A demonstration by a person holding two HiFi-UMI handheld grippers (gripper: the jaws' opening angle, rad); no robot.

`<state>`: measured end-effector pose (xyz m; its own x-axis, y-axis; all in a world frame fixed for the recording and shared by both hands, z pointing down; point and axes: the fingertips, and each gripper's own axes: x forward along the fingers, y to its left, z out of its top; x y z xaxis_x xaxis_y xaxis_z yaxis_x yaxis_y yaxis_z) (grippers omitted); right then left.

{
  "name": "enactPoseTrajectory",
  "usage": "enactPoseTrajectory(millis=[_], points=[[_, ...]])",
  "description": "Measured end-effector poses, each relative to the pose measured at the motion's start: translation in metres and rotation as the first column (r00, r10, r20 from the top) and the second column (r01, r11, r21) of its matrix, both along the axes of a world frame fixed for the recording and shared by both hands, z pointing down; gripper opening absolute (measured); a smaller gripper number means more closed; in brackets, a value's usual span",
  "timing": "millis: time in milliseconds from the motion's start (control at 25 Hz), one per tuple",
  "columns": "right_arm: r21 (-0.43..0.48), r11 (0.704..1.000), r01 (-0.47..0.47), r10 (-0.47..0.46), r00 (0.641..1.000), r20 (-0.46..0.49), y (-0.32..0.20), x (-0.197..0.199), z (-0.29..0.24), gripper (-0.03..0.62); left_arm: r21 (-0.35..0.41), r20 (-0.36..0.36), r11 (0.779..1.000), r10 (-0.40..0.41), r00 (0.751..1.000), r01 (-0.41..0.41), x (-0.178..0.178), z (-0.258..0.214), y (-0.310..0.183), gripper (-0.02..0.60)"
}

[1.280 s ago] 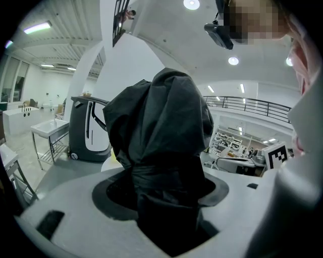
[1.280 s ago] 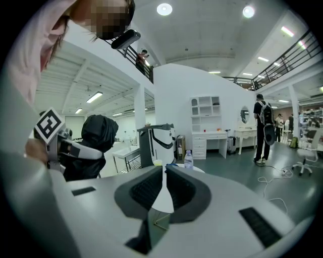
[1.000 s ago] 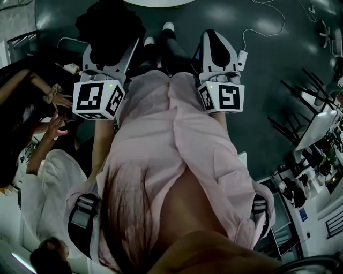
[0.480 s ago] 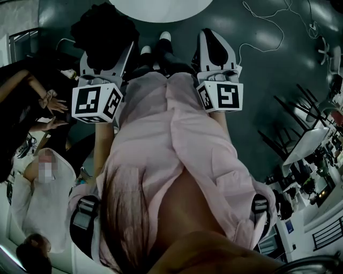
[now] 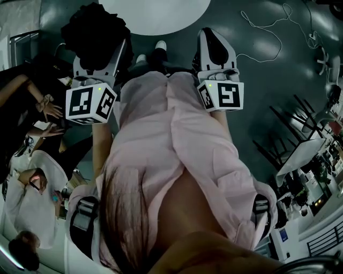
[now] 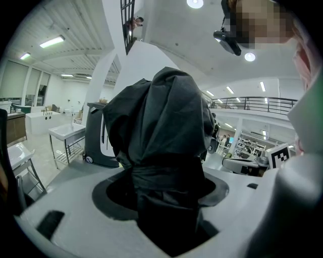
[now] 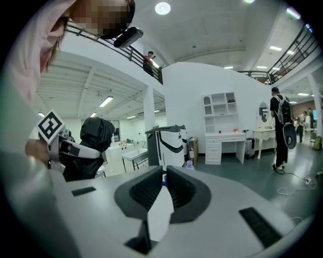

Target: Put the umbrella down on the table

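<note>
The folded black umbrella (image 5: pixel 94 32) is a bunched dark bundle at the head view's upper left, standing up between the jaws of my left gripper (image 5: pixel 101 56). In the left gripper view the umbrella (image 6: pixel 161 116) fills the middle, and the left gripper (image 6: pixel 161 186) is shut on its strapped lower part. My right gripper (image 5: pixel 213 40) is held level beside it on the right. Its pads (image 7: pixel 146 189) stand almost together, shut with nothing between them. The round white table (image 5: pixel 155 10) shows at the top edge, just beyond both grippers.
People stand close at the left, one in white (image 5: pixel 32 187), with a hand (image 5: pixel 51 109) near my left gripper. A white cable (image 5: pixel 268 32) lies on the dark floor. Black chairs (image 5: pixel 289 128) and desks crowd the right. A white-and-black machine (image 7: pixel 169 143) stands ahead.
The white table has come further into view at the top as both grippers moved toward it. The left gripper with the umbrella has drifted left. Neither grip has changed.
</note>
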<state>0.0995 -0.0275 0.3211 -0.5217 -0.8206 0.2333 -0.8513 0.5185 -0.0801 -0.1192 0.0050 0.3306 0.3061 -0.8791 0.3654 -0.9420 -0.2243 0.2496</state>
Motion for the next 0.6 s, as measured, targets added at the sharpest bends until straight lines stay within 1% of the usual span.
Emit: enactPoseTrajectory(millis=[200, 400, 600], points=[[0.004, 1.0, -0.009, 0.009, 1.0, 0.004, -0.01, 0.015, 0.001, 0.041, 0.01, 0.004, 1.0, -0.017, 1.0, 0.017, 0.006, -0.002, -0.011, 0.318], [0.004, 0.999, -0.037, 0.036, 0.999, 0.016, -0.018, 0.027, 0.001, 0.041, 0.011, 0.006, 1.0, 0.002, 1.0, -0.002, 0.016, -0.005, -0.024, 0.319], [-0.004, 0.998, -0.062, 0.062, 0.998, 0.02, -0.031, 0.03, 0.002, 0.041, 0.01, 0.008, 1.0, 0.027, 1.0, -0.027, 0.018, -0.005, -0.043, 0.318]])
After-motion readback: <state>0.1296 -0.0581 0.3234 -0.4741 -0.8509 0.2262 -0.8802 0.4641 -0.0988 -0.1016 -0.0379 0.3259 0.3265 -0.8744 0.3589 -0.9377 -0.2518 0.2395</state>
